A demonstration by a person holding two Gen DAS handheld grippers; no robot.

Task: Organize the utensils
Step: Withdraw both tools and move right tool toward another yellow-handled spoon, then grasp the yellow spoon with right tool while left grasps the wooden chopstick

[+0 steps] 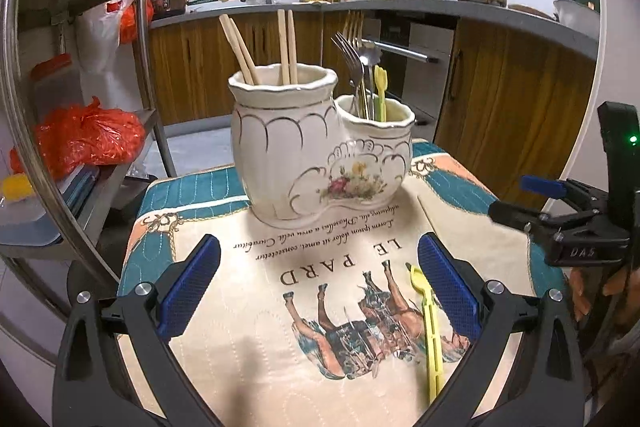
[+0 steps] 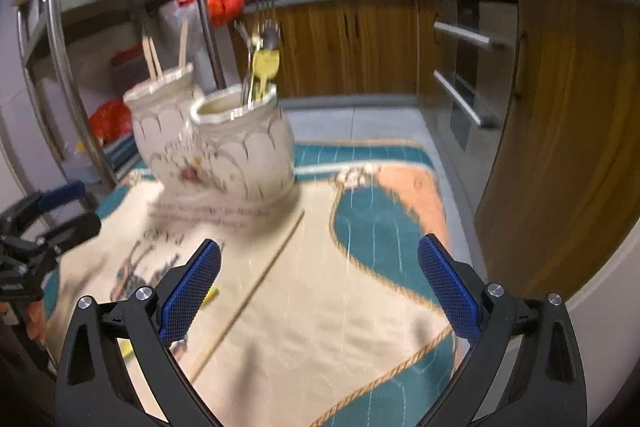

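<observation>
A white ceramic double holder stands on the printed mat. Its tall pot holds wooden chopsticks; its short pot holds metal forks and a yellow plastic utensil. A yellow plastic fork lies on the mat just inside my left gripper's right finger. My left gripper is open and empty. My right gripper is open and empty above the mat; it also shows in the left wrist view. A single chopstick lies on the mat between its fingers. The holder stands beyond.
A metal shelf rack with red bags stands at the left. Wooden kitchen cabinets and an oven lie beyond the table edge. The left gripper shows at the left of the right wrist view.
</observation>
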